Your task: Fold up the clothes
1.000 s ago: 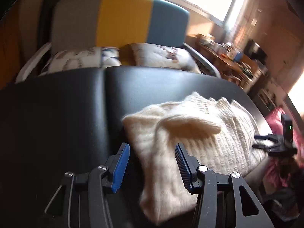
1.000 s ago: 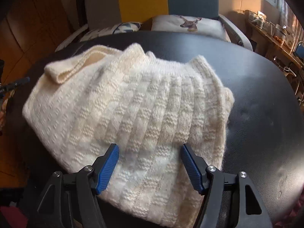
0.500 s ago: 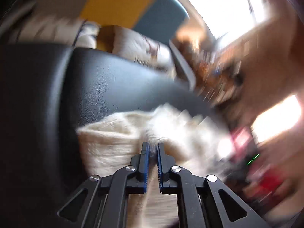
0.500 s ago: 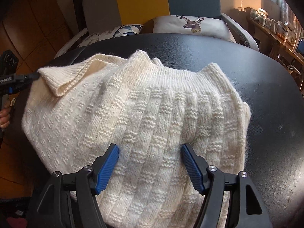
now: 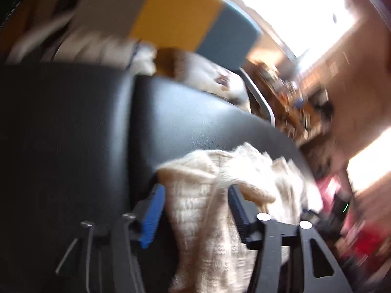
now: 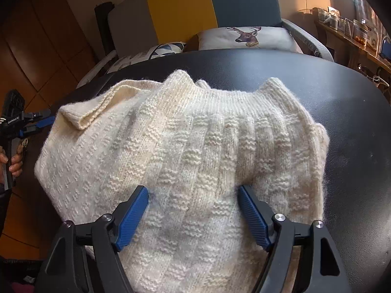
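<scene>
Working surface: I have a black padded table (image 6: 342,122) carrying the whole job, with a striped sofa (image 6: 195,7) and a deer cushion (image 6: 246,37) behind it.
Sweater: the cream knit sweater (image 6: 185,146) lies bundled near my edge of the table, ribbed band away from me, a sleeve cuff (image 6: 80,116) flopped out at its left end.
Long axis: it runs left to right across the right wrist view, so I read the 2 grippers as working opposite ends.
Right gripper: my right gripper (image 6: 193,210) sits with jaws spread wide, straddling the knit's near middle, blue pads pressing into the wool and gripping nothing.
Left gripper: my left gripper (image 5: 195,207) also stands wide, 1 pad on each side of a raised fold; the left wrist view is badly smeared, so whether the pads touch the wool is probably yes, though I cannot confirm.
Nearer hand: the left one is closest to the cuff, which lies just beside its tips in the right wrist view.
Judgement: 1 sleeve appears unfolded; closing the left jaws on that cuff looks like the next need.
</scene>
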`<action>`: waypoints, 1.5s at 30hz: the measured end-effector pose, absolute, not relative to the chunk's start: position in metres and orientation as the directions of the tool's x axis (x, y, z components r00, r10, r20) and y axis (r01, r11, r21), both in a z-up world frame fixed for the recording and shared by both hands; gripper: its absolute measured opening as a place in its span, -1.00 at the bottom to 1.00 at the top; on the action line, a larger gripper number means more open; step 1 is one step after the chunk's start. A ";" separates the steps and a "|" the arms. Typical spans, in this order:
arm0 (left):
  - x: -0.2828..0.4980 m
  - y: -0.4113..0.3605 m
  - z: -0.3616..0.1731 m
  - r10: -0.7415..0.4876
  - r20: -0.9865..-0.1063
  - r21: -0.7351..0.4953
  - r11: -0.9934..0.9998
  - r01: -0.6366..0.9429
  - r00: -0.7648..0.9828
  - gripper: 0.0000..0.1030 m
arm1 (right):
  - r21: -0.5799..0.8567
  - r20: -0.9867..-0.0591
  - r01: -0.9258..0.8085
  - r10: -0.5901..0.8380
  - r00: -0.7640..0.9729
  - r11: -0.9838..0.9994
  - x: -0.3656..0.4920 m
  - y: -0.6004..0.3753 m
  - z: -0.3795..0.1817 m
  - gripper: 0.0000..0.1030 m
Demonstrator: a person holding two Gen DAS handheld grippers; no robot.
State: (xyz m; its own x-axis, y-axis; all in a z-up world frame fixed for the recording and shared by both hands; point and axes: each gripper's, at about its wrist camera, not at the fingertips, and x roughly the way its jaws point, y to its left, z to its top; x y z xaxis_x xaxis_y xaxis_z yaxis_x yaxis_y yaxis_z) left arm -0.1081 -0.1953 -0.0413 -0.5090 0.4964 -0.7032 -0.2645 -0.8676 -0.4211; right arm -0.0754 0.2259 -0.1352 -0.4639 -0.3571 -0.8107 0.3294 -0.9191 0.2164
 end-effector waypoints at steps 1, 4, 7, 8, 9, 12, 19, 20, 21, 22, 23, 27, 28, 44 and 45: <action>-0.109 -0.182 -0.035 0.491 -0.722 -0.366 -0.869 -0.333 -0.488 0.22 | 0.206 -0.811 0.335 -0.352 -0.467 -0.919 -0.075 0.224 -0.136 0.63; -0.107 -0.143 -0.030 0.394 -0.780 -0.117 -0.855 -0.506 -0.486 0.36 | 0.170 -0.812 0.348 -0.331 -0.480 -0.922 -0.074 0.217 -0.137 0.71; -0.112 -0.123 -0.039 0.322 -0.820 0.026 -0.805 -0.593 -0.473 0.42 | 0.158 -0.810 0.350 -0.324 -0.488 -0.923 -0.074 0.214 -0.138 0.78; -0.118 -0.122 -0.045 0.318 -0.832 0.014 -0.808 -0.589 -0.455 0.40 | 0.154 -0.809 0.351 -0.322 -0.492 -0.924 -0.074 0.213 -0.138 0.80; -0.126 -0.122 -0.051 0.316 -0.843 -0.006 -0.815 -0.580 -0.436 0.15 | 0.149 -0.806 0.354 -0.321 -0.497 -0.923 -0.073 0.212 -0.138 0.81; -0.140 -0.119 -0.062 0.304 -0.851 -0.049 -0.857 -0.512 -0.428 -0.86 | 0.129 -0.801 0.370 -0.317 -0.508 -0.920 -0.071 0.210 -0.139 0.85; -0.164 -0.192 -0.082 0.567 -0.711 -0.615 -0.788 -0.022 -0.416 -0.88 | 0.154 -0.799 0.371 -0.336 -0.498 -0.916 -0.071 0.211 -0.139 0.89; -0.171 -0.203 -0.100 0.590 -0.712 -0.659 -0.748 0.073 -0.381 -0.88 | 0.151 -0.801 0.374 -0.335 -0.496 -0.915 -0.071 0.210 -0.139 0.90; -0.174 -0.209 -0.114 0.585 -0.726 -0.662 -0.736 0.139 -0.362 -0.87 | 0.149 -0.802 0.377 -0.334 -0.494 -0.914 -0.071 0.209 -0.139 0.91; -0.173 -0.209 -0.121 0.588 -0.727 -0.666 -0.729 0.157 -0.355 -0.87 | 0.146 -0.804 0.380 -0.333 -0.493 -0.913 -0.071 0.208 -0.139 0.91; -0.171 -0.208 -0.125 0.609 -0.711 -0.686 -0.711 0.156 -0.352 -0.86 | 0.142 -0.804 0.384 -0.332 -0.493 -0.913 -0.070 0.208 -0.139 0.91; -0.158 -0.207 -0.115 0.648 -0.664 -0.727 -0.676 0.121 -0.375 -0.35 | 0.138 -0.797 0.387 -0.334 -0.503 -0.912 -0.067 0.207 -0.140 0.93; -0.152 -0.208 -0.110 0.648 -0.656 -0.730 -0.675 0.108 -0.387 -0.23 | 0.136 -0.797 0.388 -0.333 -0.503 -0.912 -0.067 0.207 -0.141 0.96; -0.037 -0.210 -0.058 0.648 -0.568 -0.741 -0.671 -0.028 -0.508 -0.89 | 0.110 -0.837 0.406 -0.305 -0.454 -0.907 -0.072 0.201 -0.140 1.00; -0.030 -0.212 -0.064 0.657 -0.571 -0.751 -0.660 -0.009 -0.492 -0.89 | 0.109 -0.836 0.407 -0.305 -0.457 -0.907 -0.072 0.201 -0.141 1.00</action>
